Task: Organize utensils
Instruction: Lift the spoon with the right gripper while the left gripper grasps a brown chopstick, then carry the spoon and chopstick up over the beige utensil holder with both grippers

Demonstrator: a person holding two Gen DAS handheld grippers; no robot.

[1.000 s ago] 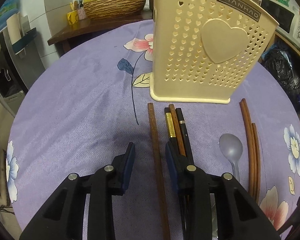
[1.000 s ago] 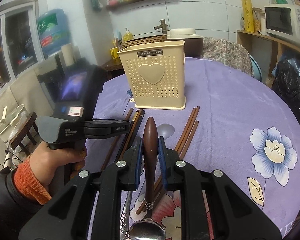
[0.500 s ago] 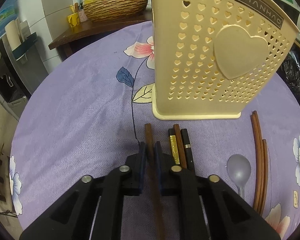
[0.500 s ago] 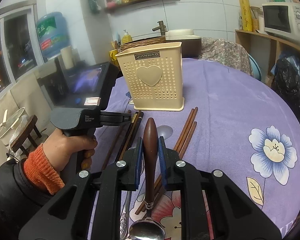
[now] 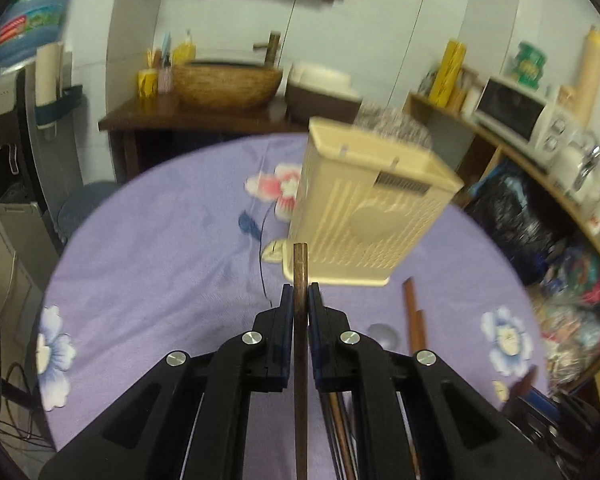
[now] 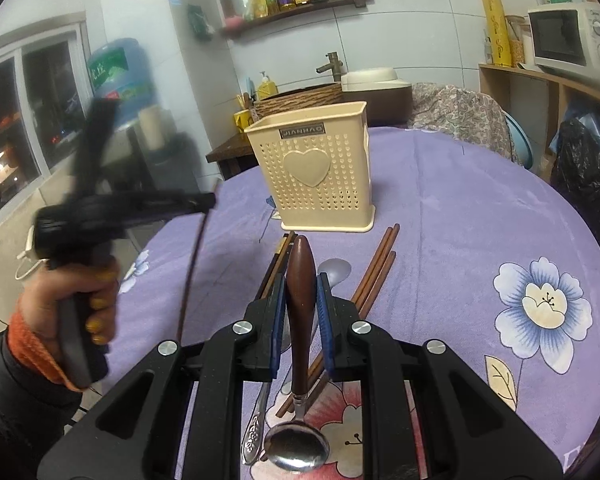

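Note:
My left gripper (image 5: 300, 294) is shut on a dark brown chopstick (image 5: 300, 360), lifted off the purple cloth; in the right wrist view the same left gripper (image 6: 208, 200) is blurred, with the chopstick (image 6: 190, 268) hanging down from it. A cream perforated utensil holder (image 5: 364, 216) (image 6: 320, 168) with a heart stands upright ahead. My right gripper (image 6: 301, 280) is shut on the brown wooden handle of a metal spoon (image 6: 300, 300), bowl toward the camera. Reddish chopsticks (image 6: 376, 264), dark chopsticks (image 6: 278, 256) and a grey plastic spoon (image 6: 334, 270) lie on the cloth.
A round table (image 6: 460, 220) with a purple flowered cloth carries everything. A patterned metal utensil handle (image 6: 256, 428) lies under my right gripper. A person's hand (image 6: 72, 304) with an orange cuff holds the left gripper. Behind are a sink counter (image 5: 188, 112), a water dispenser and shelves with a microwave (image 6: 568, 36).
My left gripper closed on the single brown chopstick and lifted it off the cloth, tilting up so the holder now looks farther away. The right gripper kept its hold on the spoon, nearly still.

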